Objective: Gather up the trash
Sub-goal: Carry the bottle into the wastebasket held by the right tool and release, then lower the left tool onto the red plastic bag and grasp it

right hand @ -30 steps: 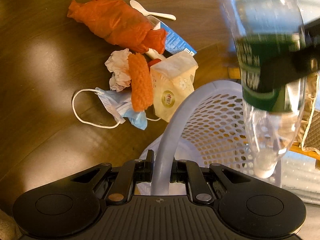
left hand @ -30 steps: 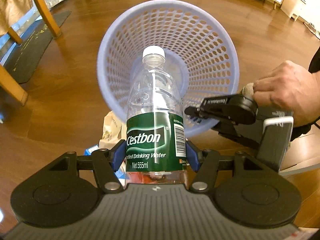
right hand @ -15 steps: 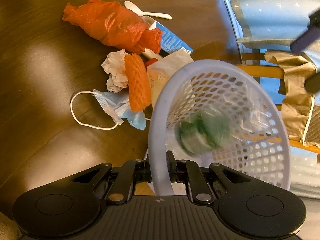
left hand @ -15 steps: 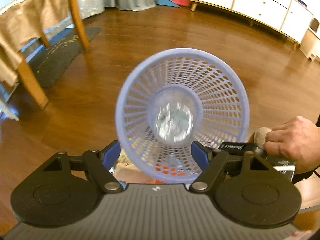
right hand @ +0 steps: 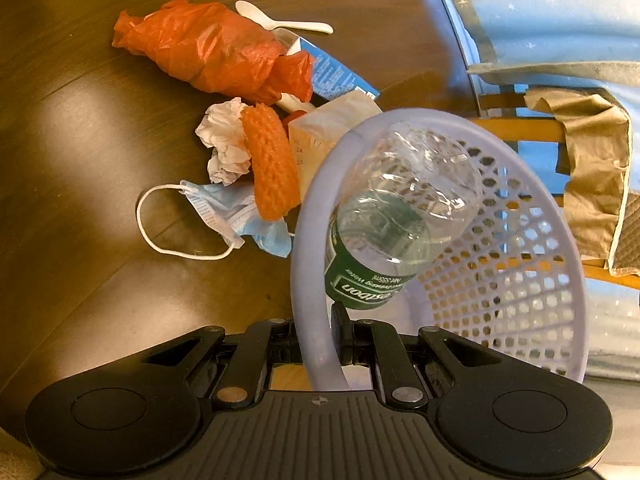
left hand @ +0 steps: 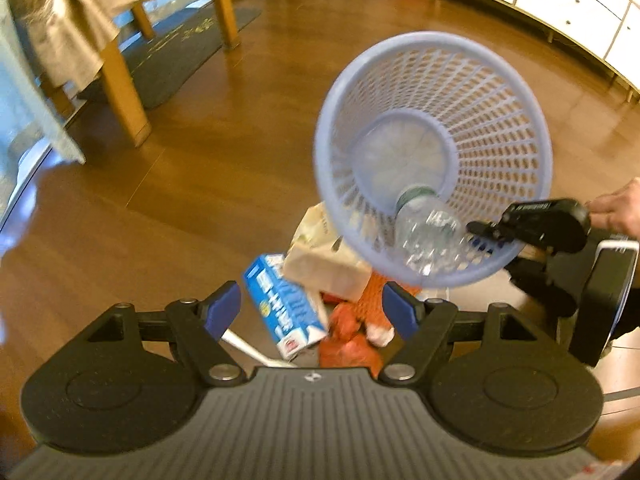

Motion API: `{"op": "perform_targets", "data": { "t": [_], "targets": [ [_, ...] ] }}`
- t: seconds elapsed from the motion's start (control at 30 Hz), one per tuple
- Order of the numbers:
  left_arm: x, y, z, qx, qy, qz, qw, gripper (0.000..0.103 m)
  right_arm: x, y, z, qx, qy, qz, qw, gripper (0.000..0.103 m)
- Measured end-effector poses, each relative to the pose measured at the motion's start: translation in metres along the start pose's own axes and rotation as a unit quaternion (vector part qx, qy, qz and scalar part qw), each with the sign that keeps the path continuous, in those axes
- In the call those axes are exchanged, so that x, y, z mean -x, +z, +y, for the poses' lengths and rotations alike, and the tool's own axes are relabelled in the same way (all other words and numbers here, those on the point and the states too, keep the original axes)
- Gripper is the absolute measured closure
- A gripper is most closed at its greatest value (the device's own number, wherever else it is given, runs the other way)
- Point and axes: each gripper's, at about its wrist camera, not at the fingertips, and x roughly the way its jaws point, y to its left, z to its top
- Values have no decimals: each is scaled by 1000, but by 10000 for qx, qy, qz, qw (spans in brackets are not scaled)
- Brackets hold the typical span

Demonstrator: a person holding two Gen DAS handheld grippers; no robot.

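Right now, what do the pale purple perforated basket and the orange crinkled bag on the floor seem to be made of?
The pale purple perforated basket looks like moulded plastic, smooth and slightly glossy: an even grid of holes and a thick rounded rim. The orange crinkled bag looks like thin plastic film: sharp creases, shiny highlights, slightly see-through. Neither can be confirmed by look alone.

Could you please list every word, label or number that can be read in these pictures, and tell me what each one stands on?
"...stbon": upside down on the green label of the water bottle in the basket; the first letters are hidden.
The smaller white line on that label: too blurred to read.
Print on the blue and white carton: blurred, unreadable.
White lettering on the right gripper: too small to read.
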Motion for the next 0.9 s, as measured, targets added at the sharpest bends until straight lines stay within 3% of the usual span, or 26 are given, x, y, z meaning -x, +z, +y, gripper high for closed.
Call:
{"op": "perform_targets", "data": {
  "t": [0.37,0.7,0.9],
  "targets": [
    [-17,-36,20,209,93,247,9994,28,-1,-2,1,-41,14,33,10000,96],
    [-67,-86,-4,100,-159,692,9974,28,-1,0,1,-83,50,36,9999,97],
    [-91,-101,-13,315,-249,808,9959,28,-1,1,1,-59,66,59,9999,98]
  ]
}}
